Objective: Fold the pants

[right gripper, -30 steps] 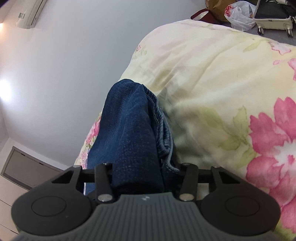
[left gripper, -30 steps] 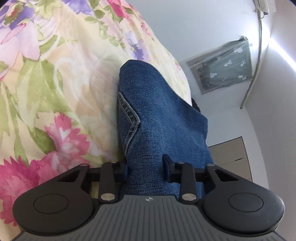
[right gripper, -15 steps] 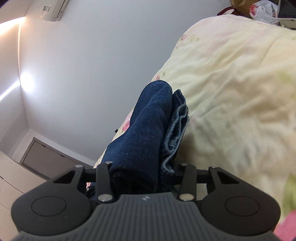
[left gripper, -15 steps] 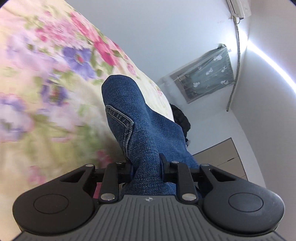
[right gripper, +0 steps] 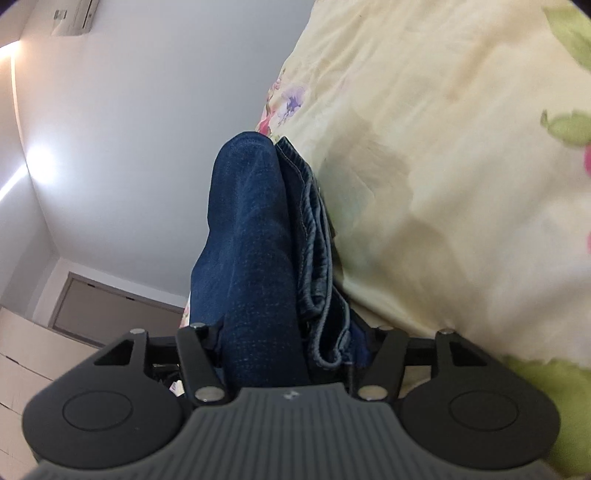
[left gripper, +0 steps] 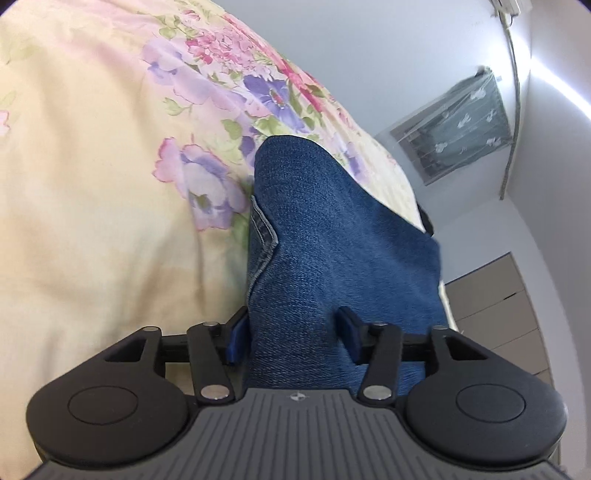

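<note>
1. Pants (left gripper: 325,229) of blue denim are filling the gap between the fingers of the left gripper (left gripper: 291,338), which is clamping a thick bunch of the cloth; the blue pads (left gripper: 236,339) are pressing in on both sides of it.
2. Ahead of the left gripper the denim is running forward as a broad folded band, with a stitched seam (left gripper: 264,230) showing on its left edge.
3. To the left of that gripper, and beyond the fold's far end, a pale yellow floral bedcover (left gripper: 110,177) is lying under the cloth.
4. To its right, a grey wall is rising, with a covered window (left gripper: 454,125) high up and a grey cabinet (left gripper: 495,306) lower down.
5. In the right wrist view, the pants (right gripper: 255,236) are sitting between the fingers of the right gripper (right gripper: 284,343), which is pinching a thick roll of dark denim with lighter, hemmed layers (right gripper: 317,236) bunched on its right side.
6. To the left of the right gripper a plain wall is showing, with an air conditioner (right gripper: 74,16) near the top edge and a low grey cabinet (right gripper: 110,306) below.
7. To its right the bedcover (right gripper: 461,166) is spreading out, touching the hemmed layers along their edge.
</note>
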